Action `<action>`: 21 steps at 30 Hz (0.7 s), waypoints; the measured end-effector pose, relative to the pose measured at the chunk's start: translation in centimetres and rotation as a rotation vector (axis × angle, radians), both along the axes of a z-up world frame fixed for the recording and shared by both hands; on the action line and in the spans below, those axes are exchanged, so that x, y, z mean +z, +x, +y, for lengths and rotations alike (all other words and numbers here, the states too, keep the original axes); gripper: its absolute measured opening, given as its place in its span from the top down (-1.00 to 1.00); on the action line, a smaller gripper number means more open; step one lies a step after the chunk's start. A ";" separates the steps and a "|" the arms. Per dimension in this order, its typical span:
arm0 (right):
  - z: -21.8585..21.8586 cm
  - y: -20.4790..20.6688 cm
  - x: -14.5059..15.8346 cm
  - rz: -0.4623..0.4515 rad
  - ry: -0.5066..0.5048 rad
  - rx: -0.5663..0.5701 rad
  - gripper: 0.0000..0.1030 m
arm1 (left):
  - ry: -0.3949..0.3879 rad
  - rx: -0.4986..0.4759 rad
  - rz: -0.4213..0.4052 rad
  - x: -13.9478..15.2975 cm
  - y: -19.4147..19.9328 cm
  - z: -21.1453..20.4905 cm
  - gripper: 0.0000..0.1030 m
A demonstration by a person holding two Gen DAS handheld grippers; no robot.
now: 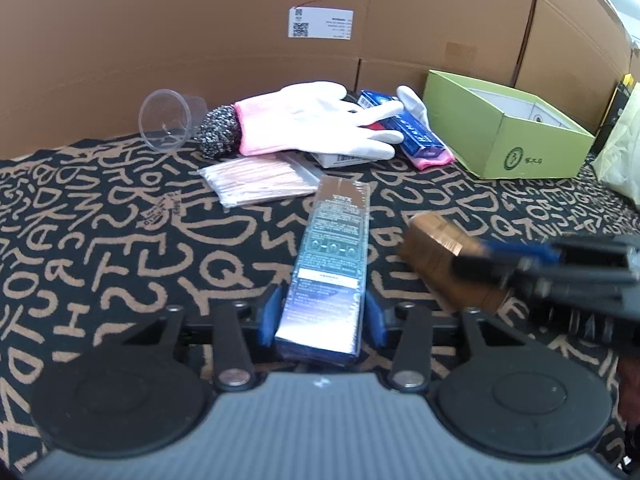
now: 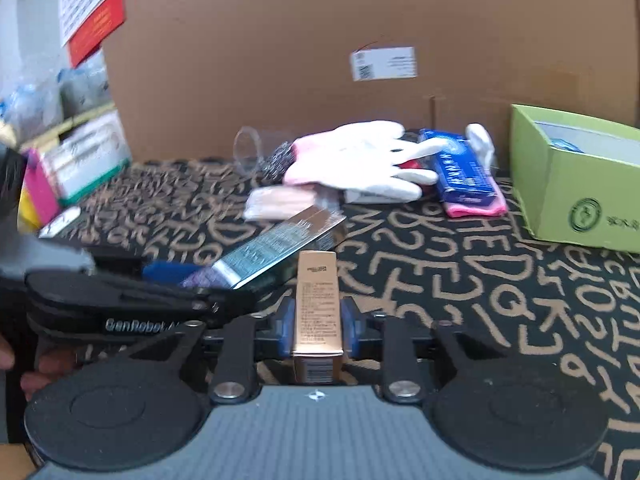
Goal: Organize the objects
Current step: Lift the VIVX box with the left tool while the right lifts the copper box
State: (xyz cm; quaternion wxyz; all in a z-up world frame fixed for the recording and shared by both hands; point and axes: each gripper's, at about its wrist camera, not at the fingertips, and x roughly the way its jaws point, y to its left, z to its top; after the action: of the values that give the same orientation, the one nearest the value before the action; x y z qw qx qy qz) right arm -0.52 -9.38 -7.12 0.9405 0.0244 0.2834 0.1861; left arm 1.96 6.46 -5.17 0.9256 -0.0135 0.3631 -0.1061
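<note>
Left wrist view: left claw (image 1: 322, 316) grips a dark box (image 1: 330, 264), right claw (image 2: 318, 330) a gold box (image 2: 318, 312); gloves (image 1: 320, 120), swabs (image 1: 260, 180) await sorting near green box (image 1: 520, 148).

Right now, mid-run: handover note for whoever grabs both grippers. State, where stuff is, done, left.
Left gripper: shut on the dark shiny box, held above the patterned mat.
Right gripper: shut on the gold box.
Green open box sits at the mat's far right; something blue shows inside it in the right wrist view.
Still on the mat: white glove, blue packet on pink cloth, cotton swab bag, steel scourer, clear cup.
Done: two boxes picked up.
Left: place both, probably in the green box, then sort the pile.
</note>
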 end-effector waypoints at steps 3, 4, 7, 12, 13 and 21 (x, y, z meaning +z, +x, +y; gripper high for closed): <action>-1.3 -0.2 0.5 -0.047 -0.090 -0.121 0.48 | -0.040 -0.038 0.012 0.1 0.1 -0.5 0.20; -1.5 -0.2 0.5 -0.056 -0.124 -0.151 0.47 | -0.048 -0.047 0.015 0.1 0.1 -0.8 0.20; -1.2 -0.4 0.3 -0.072 -0.199 -0.152 0.45 | -0.029 -0.051 0.002 0.0 0.1 -1.7 0.20; -1.2 -1.0 0.6 -0.046 -0.052 -0.024 0.45 | -0.022 -0.046 0.005 0.1 -0.1 -1.5 0.19; -1.2 -1.1 0.7 -0.040 -0.040 -0.019 0.44 | -0.020 -0.041 0.004 0.1 -0.1 -1.3 0.19; -1.8 -0.7 0.5 0.001 0.027 -0.070 0.16 | -0.024 -0.020 -0.003 0.2 0.0 -1.1 0.10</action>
State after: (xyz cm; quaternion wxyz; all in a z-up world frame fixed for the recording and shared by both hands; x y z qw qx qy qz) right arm -1.26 -11.22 -6.60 0.9459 0.0468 0.2801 0.1569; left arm 2.01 5.38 -4.97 0.9248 -0.0207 0.3606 -0.1198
